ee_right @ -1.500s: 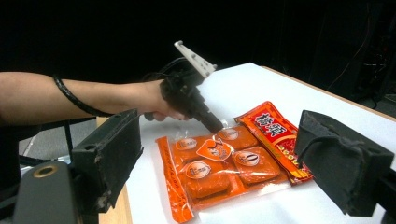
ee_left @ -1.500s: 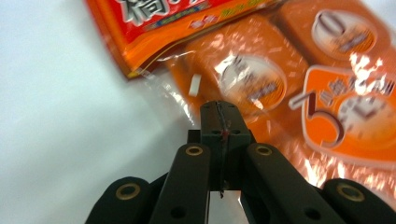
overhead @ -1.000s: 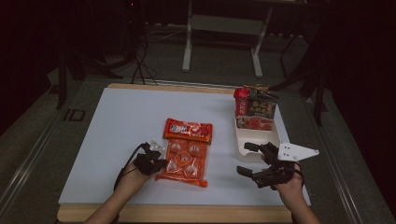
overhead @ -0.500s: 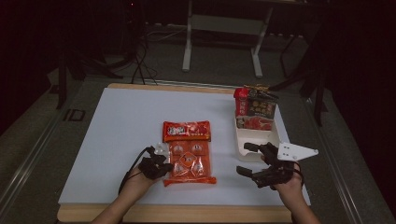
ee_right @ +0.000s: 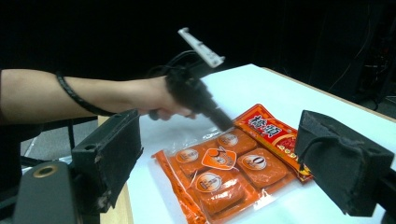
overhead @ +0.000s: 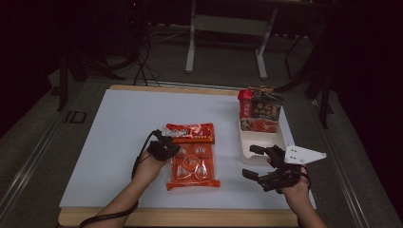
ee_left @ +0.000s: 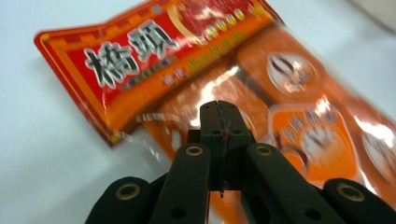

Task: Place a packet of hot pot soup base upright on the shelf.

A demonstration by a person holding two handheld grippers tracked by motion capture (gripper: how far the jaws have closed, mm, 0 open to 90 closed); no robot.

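Left of centre in the high view, the left hand-held gripper (overhead: 167, 148) is clenched with nothing between its jaws, its tip on the upper left of the orange snack bag (overhead: 192, 156) — probably to nudge or pin the slippery packet. The bag lies flat mid-frame on the white desk (overhead: 119, 123), glossy, with a red header and several wrapped blocks inside. Lower right, the right hand-held gripper (overhead: 254, 163) waits released beside a white tray (overhead: 261, 142) — likely the destination.
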